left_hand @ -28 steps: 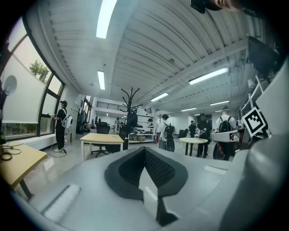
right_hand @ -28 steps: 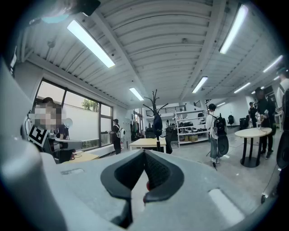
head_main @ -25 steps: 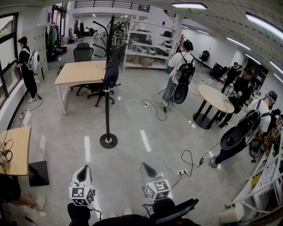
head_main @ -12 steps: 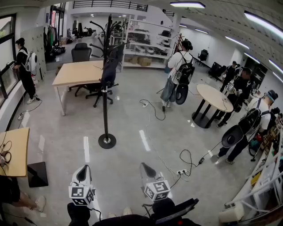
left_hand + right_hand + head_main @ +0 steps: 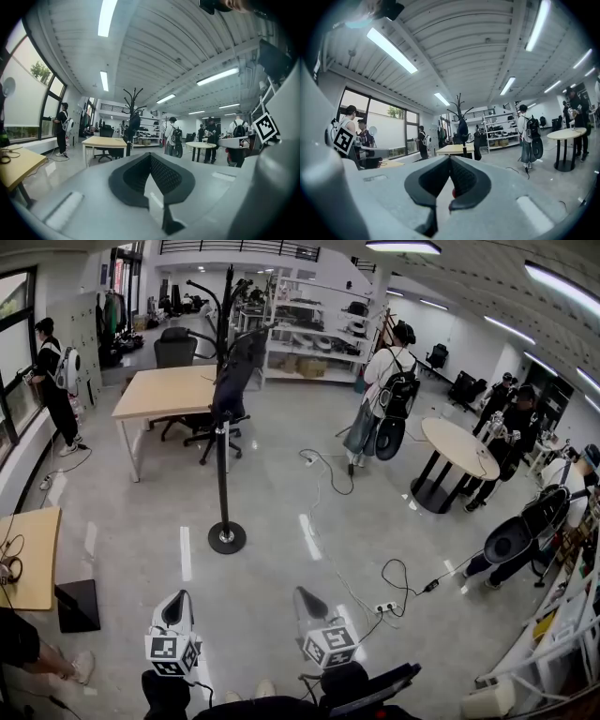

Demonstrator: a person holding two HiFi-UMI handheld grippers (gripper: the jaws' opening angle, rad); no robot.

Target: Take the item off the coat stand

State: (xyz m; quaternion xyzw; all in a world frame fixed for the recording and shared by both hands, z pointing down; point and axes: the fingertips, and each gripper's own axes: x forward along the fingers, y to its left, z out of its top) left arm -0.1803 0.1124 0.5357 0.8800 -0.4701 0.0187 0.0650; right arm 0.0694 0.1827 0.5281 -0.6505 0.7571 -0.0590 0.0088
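Observation:
The black coat stand (image 5: 223,460) rises from a round base (image 5: 226,537) on the floor, a few steps ahead of me. A dark garment (image 5: 234,371) hangs from its upper hooks. Both grippers sit low at the bottom of the head view, far short of the stand. The left gripper (image 5: 175,609) and the right gripper (image 5: 308,602) point forward, both shut with nothing between the jaws. In the left gripper view the stand (image 5: 128,147) and garment (image 5: 134,125) lie far off beyond the gripper (image 5: 150,155). The right gripper view shows the stand (image 5: 461,107) and garment (image 5: 462,129) above the gripper (image 5: 450,157).
A wooden table (image 5: 169,390) and office chair (image 5: 211,427) stand behind the coat stand. Cables (image 5: 330,479) and a power strip (image 5: 386,607) lie on the floor to the right. A round table (image 5: 457,448), several people and shelving (image 5: 314,334) lie beyond. A desk (image 5: 28,554) is at left.
Both grippers hold the same place and stay shut. The head view has shifted slightly, and the person with the round bag at far right has moved further right.

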